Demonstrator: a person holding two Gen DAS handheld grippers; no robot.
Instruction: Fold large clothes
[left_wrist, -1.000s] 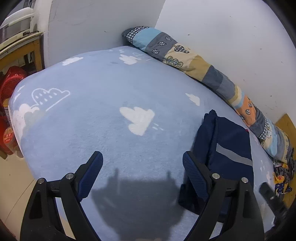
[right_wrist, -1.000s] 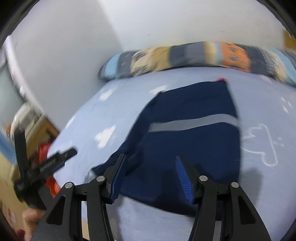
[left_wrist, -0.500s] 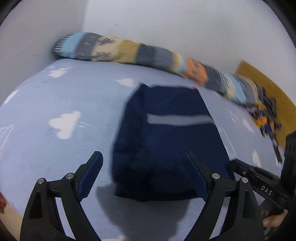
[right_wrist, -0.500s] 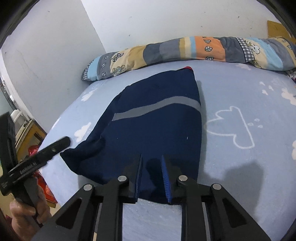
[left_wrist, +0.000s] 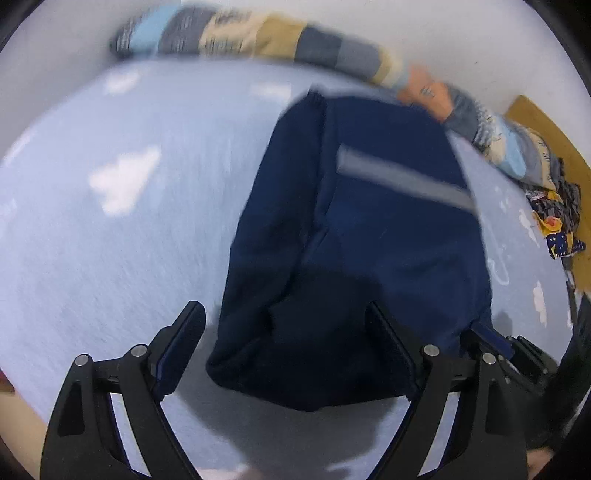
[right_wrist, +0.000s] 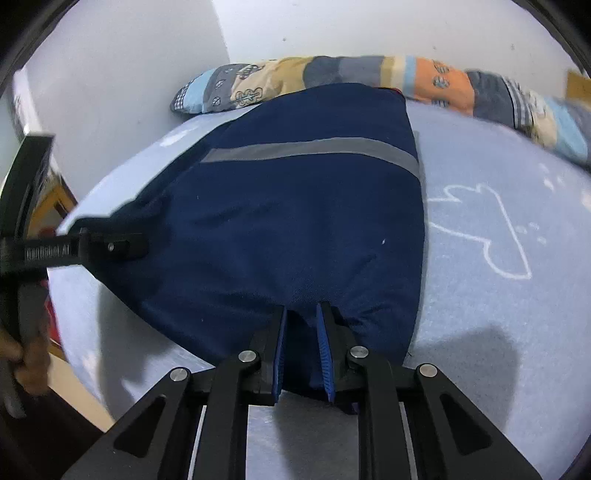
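Note:
A navy garment (right_wrist: 295, 206) with a grey stripe lies lengthwise on the pale blue cloud-print bed (right_wrist: 498, 295); it also shows in the left wrist view (left_wrist: 351, 240). My right gripper (right_wrist: 301, 314) is shut on the garment's near hem, right of its middle. My left gripper (left_wrist: 284, 317) is open, its fingers straddling the near left corner of the garment, just above it. The left gripper shows from the side in the right wrist view (right_wrist: 110, 243), over the garment's left edge.
A long patchwork bolster (right_wrist: 369, 81) lies along the white wall at the far edge of the bed. A pile of patterned cloth (left_wrist: 554, 214) lies at the right by a wooden board. A wooden stand (right_wrist: 55, 195) is left of the bed.
My right gripper has closed on the garment's near hem. My left gripper has swung right and come in over the garment's near left corner, still open.

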